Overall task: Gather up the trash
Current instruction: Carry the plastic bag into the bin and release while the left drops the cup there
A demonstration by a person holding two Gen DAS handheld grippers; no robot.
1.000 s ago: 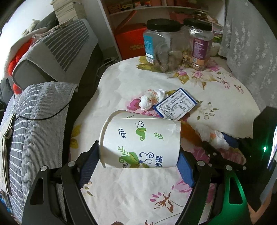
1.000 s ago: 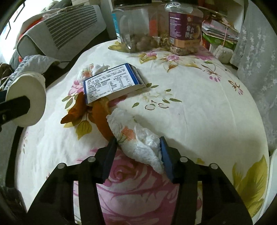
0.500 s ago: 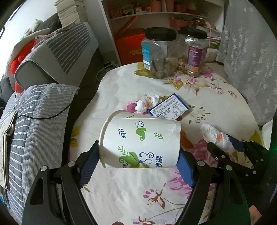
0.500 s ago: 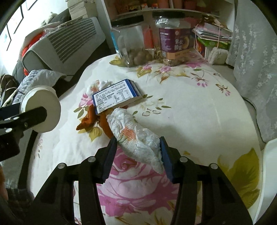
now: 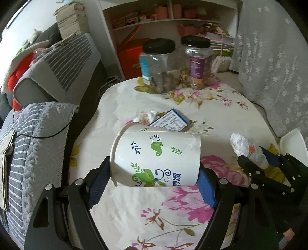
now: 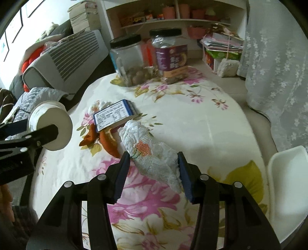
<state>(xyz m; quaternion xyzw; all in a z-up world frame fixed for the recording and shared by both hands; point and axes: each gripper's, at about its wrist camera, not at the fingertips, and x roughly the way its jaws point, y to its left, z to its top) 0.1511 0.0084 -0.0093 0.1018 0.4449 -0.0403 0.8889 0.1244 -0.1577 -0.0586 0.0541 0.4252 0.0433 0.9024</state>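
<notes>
We hold a crumpled white tissue with an orange flower print clenched between the blue pads of our right gripper, lifted clear above the flowered tablecloth. Its long axis runs forward and to the left, away from the pads, with the free end pointing toward the blue-edged packet on the table. Our left gripper is clamped on a paper cup printed with green leaves, gripped at its two ends. The cup lies on its side, long axis crosswise, rim to the left and base to the right.

Under the tissue's tip, orange peel lies on the cloth beside the packet, and a second crumpled tissue sits just behind the packet. At the far edge stand two clear jars with black lids, side by side. Nothing lies between the two grippers; the cup hangs well left of the held tissue. A white chair stands at the right edge, a lace curtain behind it, shelves beyond the jars, and a striped sofa to the left.
</notes>
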